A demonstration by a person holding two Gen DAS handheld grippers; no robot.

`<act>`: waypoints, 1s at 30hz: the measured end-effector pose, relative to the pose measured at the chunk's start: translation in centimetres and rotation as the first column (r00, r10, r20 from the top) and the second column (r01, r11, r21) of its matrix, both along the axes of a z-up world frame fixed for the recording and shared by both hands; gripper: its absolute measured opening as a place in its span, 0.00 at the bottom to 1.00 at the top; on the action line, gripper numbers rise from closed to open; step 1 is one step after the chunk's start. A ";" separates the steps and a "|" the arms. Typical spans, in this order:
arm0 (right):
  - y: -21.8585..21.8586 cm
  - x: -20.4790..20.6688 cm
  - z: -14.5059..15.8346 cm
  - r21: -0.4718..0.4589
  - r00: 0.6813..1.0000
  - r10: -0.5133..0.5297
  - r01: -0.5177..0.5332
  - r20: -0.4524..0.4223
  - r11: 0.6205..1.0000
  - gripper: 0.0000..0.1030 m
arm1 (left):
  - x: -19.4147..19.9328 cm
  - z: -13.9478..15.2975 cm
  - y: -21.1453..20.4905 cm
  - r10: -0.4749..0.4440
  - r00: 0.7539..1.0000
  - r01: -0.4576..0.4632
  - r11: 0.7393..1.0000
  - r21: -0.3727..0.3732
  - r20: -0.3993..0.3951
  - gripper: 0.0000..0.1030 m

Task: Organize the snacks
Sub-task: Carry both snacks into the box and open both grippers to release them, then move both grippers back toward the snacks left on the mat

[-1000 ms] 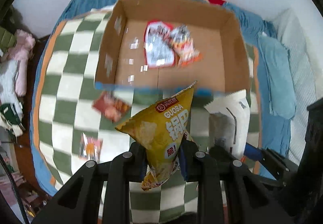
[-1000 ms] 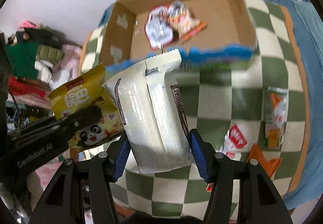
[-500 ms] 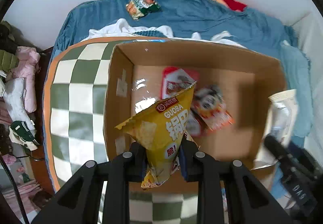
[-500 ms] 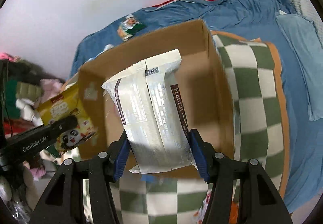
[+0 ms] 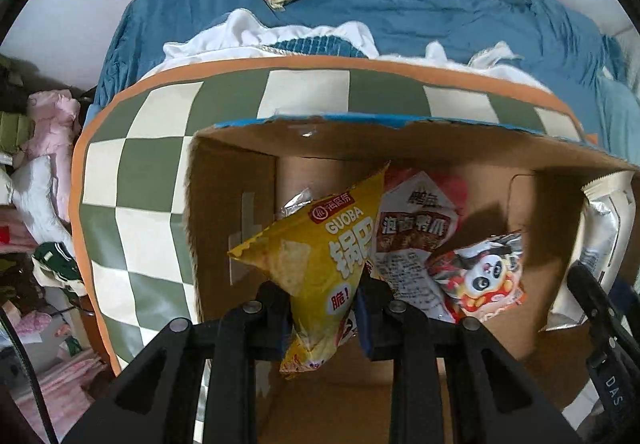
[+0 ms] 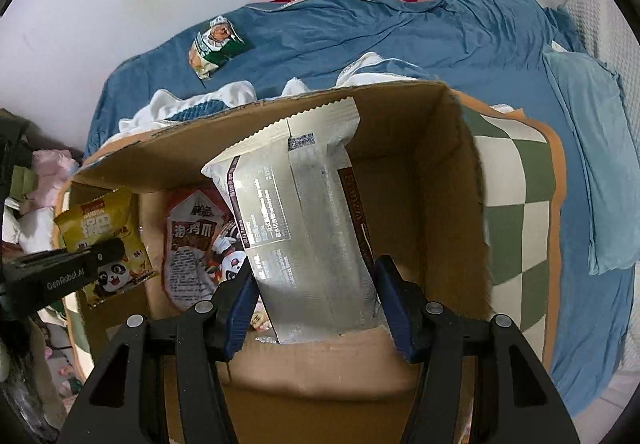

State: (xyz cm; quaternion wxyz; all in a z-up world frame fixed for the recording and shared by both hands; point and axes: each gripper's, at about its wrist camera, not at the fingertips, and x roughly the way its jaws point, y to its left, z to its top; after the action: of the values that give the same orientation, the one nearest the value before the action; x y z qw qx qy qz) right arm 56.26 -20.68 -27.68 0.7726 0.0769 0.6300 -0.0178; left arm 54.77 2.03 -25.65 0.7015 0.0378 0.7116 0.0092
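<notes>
Directly below both grippers lies the open cardboard box (image 5: 232, 228). The left gripper (image 5: 324, 308) pinches the yellow Guoba chip bag (image 5: 320, 264), its long axis pointing ahead over two snack packets (image 5: 416, 244) on the box floor; the right gripper (image 6: 316, 308) clamps the silver Franzzi packet (image 6: 304, 228) over the emptier right side. A second ago both hung short of the box, above the checkered blanket (image 5: 136, 172).

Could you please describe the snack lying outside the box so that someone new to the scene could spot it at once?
Start at the cardboard box on the checkered mat, then look past its far wall to the blue sheet by the white wall. A green-and-white packet lies there alone, flat and slightly crumpled. Every other packet in view is inside the box or held over it.
</notes>
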 end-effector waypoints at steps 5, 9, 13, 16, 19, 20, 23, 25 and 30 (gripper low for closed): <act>0.3 1.0 -1.4 -0.028 0.999 -0.011 0.010 -0.037 1.000 0.65 | 0.4 -0.1 -0.2 -0.012 1.000 0.012 1.000 0.010 0.003 0.39; 0.4 1.1 -0.8 -0.020 1.000 -0.030 0.030 -0.007 0.999 0.81 | 0.4 0.7 -0.1 -0.002 0.999 0.002 1.000 -0.008 0.036 0.66; 0.5 0.9 0.1 -0.012 1.000 -0.030 0.030 0.005 0.999 0.85 | 0.3 1.7 -0.1 0.001 0.998 0.000 1.000 -0.017 0.066 0.80; 0.7 0.4 0.9 -0.013 1.000 -0.028 0.028 0.012 1.000 0.87 | -0.2 2.6 0.0 0.005 0.996 -0.003 1.000 -0.029 0.085 0.80; 1.1 -0.3 1.6 -0.018 1.000 -0.021 0.022 0.015 1.000 0.88 | -1.0 3.5 -0.1 0.007 0.994 -0.002 0.999 -0.045 0.105 0.85; 1.1 -0.6 1.7 -0.025 1.000 -0.019 0.019 0.014 1.000 0.88 | -1.4 3.7 -0.1 0.006 0.994 -0.001 0.999 -0.051 0.108 0.86; 1.2 -1.8 2.3 -0.024 1.000 -0.015 0.015 0.018 1.000 0.89 | -2.7 4.5 -0.1 0.010 0.992 -0.001 0.997 -0.076 0.122 0.88; 1.2 -2.5 2.7 -0.026 1.000 -0.011 0.012 0.024 1.000 0.89 | -3.6 5.0 -0.2 0.010 0.991 0.002 0.997 -0.084 0.134 0.89; 0.8 -4.7 3.6 -0.026 0.999 -0.009 0.010 0.034 1.000 0.90 | -5.7 6.4 -0.3 0.015 0.986 0.002 0.995 -0.102 0.165 0.89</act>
State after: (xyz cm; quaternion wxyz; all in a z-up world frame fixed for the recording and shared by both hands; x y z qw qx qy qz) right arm 51.51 -19.92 -24.03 0.7841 0.0702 0.6160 -0.0283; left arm 49.04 1.73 -19.23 0.7593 -0.0012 0.6504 -0.0217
